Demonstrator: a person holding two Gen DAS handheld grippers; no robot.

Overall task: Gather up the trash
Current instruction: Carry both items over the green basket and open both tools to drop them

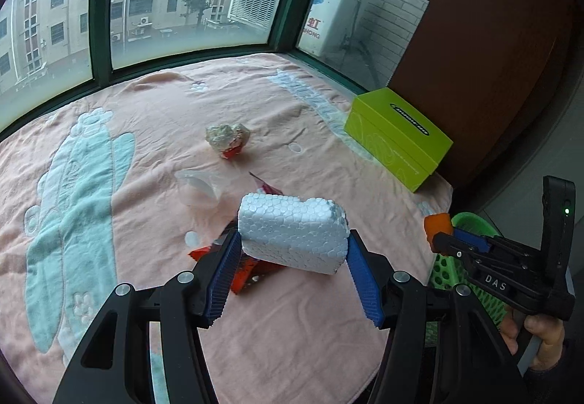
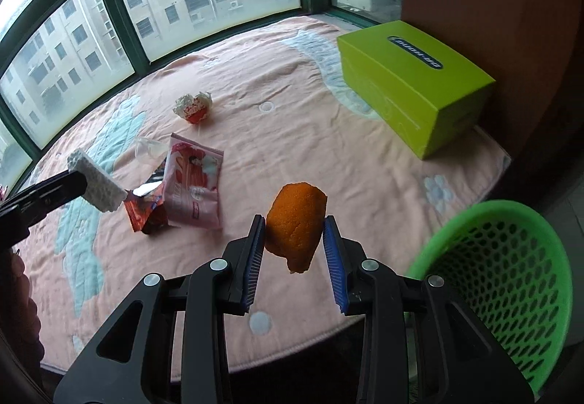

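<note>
Pink blanket (image 2: 292, 133) carries wrappers (image 2: 189, 185). Left gripper (image 1: 292, 250) clamps light, crumbly foam block (image 1: 292, 232) across its sides. Right gripper (image 2: 294, 239) fingers pinch soft orange sponge (image 2: 295, 221) near basket (image 2: 511, 258).

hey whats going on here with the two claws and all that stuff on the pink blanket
A person is clearing trash off a pink blanket with two handheld claws. The left claw grips a white foam block; the right claw grips an orange sponge piece, lifted near the green basket. A pink wrapper, red wrapper, crumpled wrapper and clear plastic lie uncollected.
</note>
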